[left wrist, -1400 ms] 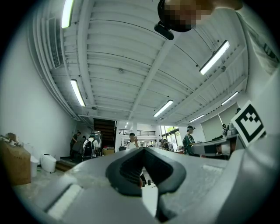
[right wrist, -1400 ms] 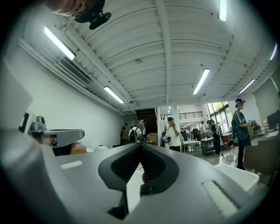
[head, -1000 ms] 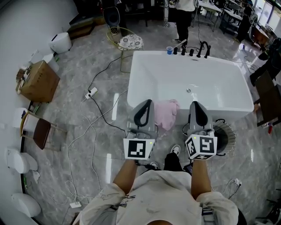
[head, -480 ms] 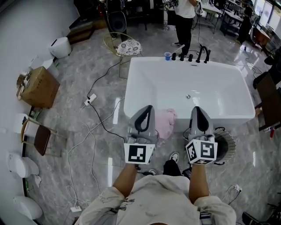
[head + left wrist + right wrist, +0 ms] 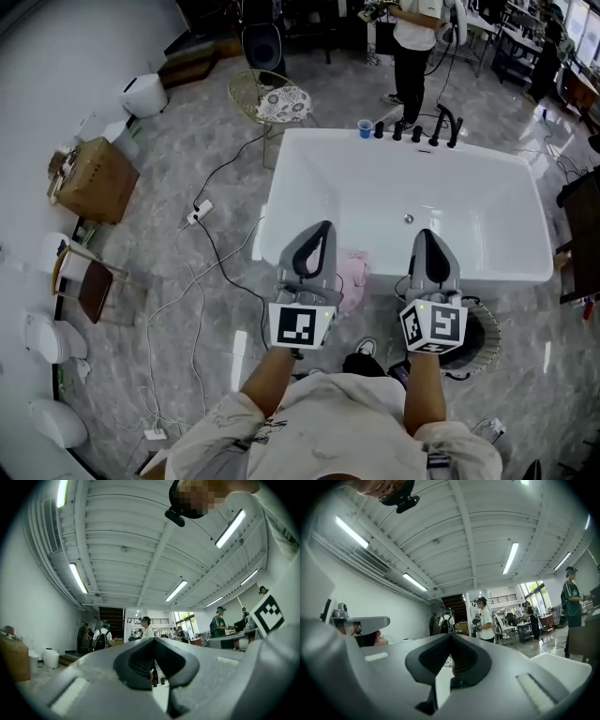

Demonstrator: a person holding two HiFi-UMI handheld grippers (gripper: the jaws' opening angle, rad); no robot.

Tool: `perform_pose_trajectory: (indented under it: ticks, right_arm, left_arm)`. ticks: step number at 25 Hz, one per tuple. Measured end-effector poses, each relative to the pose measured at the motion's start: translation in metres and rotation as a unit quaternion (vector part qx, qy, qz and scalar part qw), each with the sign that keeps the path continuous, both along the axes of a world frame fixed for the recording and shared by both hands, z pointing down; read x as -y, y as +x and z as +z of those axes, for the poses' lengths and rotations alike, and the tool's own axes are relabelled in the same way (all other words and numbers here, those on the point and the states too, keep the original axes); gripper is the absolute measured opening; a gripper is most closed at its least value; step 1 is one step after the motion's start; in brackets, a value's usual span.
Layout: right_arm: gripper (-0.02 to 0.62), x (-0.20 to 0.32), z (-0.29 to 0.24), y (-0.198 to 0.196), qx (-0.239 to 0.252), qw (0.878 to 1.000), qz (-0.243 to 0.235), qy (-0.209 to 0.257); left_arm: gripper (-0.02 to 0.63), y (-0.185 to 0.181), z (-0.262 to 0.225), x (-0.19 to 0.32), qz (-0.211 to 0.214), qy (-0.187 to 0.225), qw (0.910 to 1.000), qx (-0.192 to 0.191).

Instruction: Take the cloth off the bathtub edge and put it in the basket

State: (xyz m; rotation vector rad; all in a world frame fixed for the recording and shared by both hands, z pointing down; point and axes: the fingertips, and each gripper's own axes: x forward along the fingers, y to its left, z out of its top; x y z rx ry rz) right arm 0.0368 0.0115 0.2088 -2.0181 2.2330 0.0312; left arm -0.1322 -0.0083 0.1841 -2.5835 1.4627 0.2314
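left gripper (image 5: pixel 324 228): jaws clenched together, nothing between them | pink cloth (image 5: pixel 352 272): draped over near edge of white bathtub (image 5: pixel 309 178), just right of left gripper, between the 2 grippers | right gripper (image 5: pixel 425 234): jaws clenched, empty | dark round basket (image 5: pixel 482 328): on floor beside tub, partly behind right gripper's marker cube

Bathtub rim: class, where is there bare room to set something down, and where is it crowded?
Bare: the left rim, from the blue cup at its far corner down to the near corner, and the right rim. Crowded: the far rim, with the cup and black taps; the near rim, where the pink cloth hangs.
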Motion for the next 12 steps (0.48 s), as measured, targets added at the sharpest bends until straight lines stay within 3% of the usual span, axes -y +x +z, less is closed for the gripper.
perform_pose_trajectory:
  ticks: [12]
  right_arm:
    - [0.003,0.057,0.015,0.066,0.008,0.999,-0.042,-0.006]
  left_arm:
    - [0.002,0.062,0.008,0.044,-0.044,0.006,0.999,0.004]
